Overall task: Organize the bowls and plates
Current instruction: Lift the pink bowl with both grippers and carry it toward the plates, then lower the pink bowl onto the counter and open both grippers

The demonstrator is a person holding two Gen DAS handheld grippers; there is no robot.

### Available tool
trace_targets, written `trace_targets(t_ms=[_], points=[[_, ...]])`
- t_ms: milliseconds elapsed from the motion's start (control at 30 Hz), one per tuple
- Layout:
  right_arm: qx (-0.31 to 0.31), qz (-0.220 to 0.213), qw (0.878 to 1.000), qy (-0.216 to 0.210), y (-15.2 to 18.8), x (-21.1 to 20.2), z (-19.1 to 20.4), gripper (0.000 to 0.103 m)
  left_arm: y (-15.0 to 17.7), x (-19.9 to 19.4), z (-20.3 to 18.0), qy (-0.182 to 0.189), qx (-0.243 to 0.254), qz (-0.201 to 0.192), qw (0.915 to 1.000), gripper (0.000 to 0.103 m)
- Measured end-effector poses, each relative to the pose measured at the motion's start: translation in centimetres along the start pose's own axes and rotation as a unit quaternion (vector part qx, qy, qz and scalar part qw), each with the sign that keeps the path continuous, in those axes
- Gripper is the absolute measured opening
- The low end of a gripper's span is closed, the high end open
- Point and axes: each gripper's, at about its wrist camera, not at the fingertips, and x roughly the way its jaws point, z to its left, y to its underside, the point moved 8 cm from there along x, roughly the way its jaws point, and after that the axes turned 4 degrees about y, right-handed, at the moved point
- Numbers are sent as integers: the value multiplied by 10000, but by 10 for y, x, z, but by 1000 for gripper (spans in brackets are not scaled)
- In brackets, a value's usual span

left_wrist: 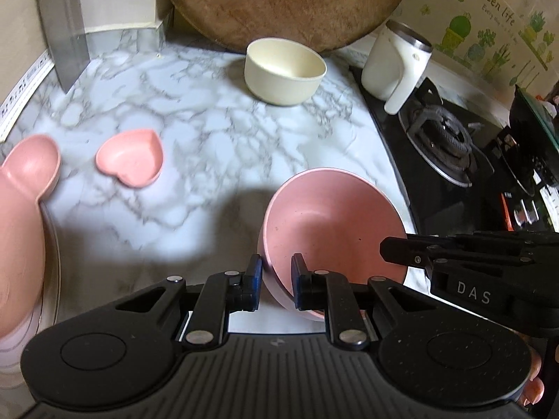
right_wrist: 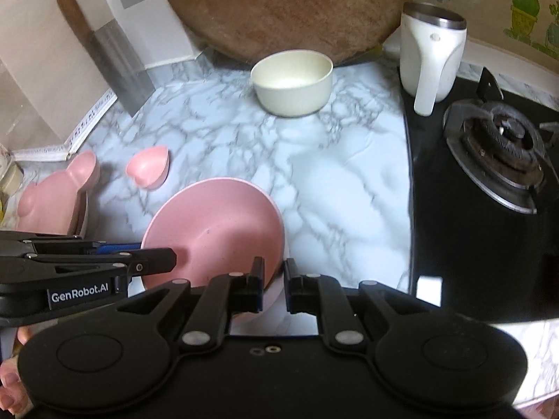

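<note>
Pink bowl (left_wrist: 332, 230): held tilted above the counter (left_wrist: 195, 115), clamped by its rim on two sides. Left gripper (left_wrist: 276, 279) clenched on the near-left rim; right gripper (right_wrist: 273, 284) clenched on the near-right rim. Cream bowl (left_wrist: 284, 71): lies beyond the pink bowl, near the board (left_wrist: 286, 0), upright, empty. Heart dish (left_wrist: 131, 162) and eared plate (right_wrist: 57, 193): left of the pink bowl. Right view alone shows the cleaver (right_wrist: 111, 59) whole.

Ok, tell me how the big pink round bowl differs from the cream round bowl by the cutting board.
The big pink round bowl is tilted, gripped at its rim by both grippers; the cream round bowl stands upright, untouched. Pink looks wider and flared; cream has steeper walls. Pink is nearest the cameras; cream sits far back. Both look empty.
</note>
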Motion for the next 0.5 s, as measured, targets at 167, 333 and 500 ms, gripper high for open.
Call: trace_targets(t_ms=[167,333,500], points=[[30,98,9999,26,12,-1,2,12,13,0,3,22,-37,125,9999,17],[24,134,9999,52,19,-1,3,12,20,-2,1,36,25,175,9998,17],[36,145,9999,82,20,-1,2,12,24,2,0,21,75,268,9996,16]])
